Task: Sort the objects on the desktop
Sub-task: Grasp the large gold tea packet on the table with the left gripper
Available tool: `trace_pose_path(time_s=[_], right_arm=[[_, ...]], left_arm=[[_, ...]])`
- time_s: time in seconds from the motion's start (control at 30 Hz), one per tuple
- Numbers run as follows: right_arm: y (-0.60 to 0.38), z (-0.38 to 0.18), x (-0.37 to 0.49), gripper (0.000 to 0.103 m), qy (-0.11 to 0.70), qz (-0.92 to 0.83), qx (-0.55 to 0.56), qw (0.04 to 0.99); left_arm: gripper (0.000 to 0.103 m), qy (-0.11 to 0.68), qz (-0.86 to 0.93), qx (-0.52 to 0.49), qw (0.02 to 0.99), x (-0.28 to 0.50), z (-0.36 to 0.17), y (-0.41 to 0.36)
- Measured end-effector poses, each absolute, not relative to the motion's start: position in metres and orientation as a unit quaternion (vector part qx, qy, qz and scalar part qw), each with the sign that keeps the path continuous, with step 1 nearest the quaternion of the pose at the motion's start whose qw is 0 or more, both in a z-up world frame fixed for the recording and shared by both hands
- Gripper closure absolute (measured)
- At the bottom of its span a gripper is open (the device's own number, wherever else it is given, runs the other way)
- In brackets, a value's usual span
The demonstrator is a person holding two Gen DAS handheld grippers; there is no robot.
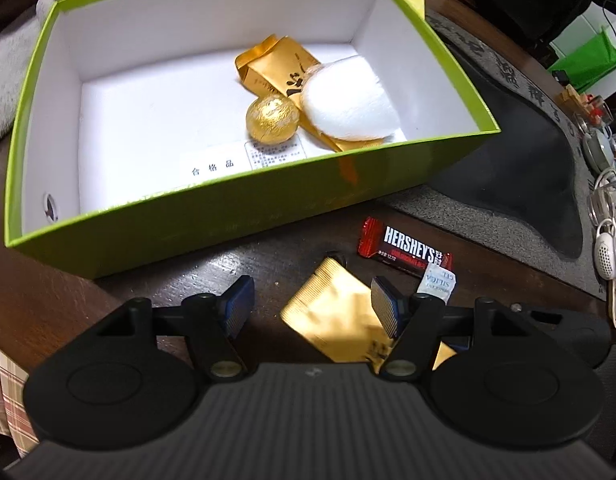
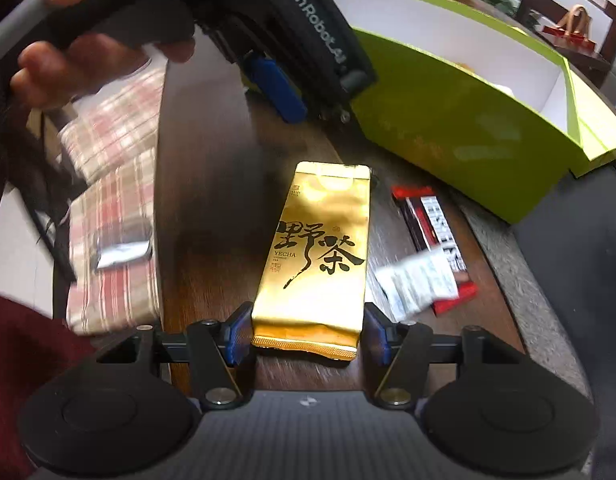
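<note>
Gold tea packet (image 2: 314, 256) is straddled by the right gripper (image 2: 308, 338), jaws spread, unclamped; one Hershey's bar (image 2: 432, 236) and one white sachet (image 2: 418, 282) are beside it. Left gripper (image 1: 312, 308) jaws also released.

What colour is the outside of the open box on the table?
Lime green outside, white inside; it shows best in the left wrist view.
</note>
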State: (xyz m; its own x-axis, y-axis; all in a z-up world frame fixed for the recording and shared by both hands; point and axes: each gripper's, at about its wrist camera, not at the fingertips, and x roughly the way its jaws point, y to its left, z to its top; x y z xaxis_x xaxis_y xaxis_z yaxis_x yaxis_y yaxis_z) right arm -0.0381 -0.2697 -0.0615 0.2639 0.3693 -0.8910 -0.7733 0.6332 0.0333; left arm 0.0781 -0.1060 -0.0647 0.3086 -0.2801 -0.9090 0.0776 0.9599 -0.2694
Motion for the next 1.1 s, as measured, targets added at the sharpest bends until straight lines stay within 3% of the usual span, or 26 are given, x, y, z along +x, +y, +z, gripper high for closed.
trace_pose_path(time_s=[0.27,0.97,1.1], right_arm=[[-0.29,-0.06,-0.048,0.045,0.456,0.4,-0.222,0.763],[-0.329,-0.055,-0.026,0.046,0.451,0.404,-0.051,0.794],[-0.324,-0.053,-0.025,0.046,0.447,0.412,-0.054,0.792]], left_arm=[[0.032,0.577,-0.122,-0.114,0.799,0.078,-0.082,-0.113],[0.031,0.592,-0.114,-0.238,0.762,0.069,-0.093,-0.101],[0.041,0.595,-0.117,-0.254,0.753,0.068,-0.094,-0.103]])
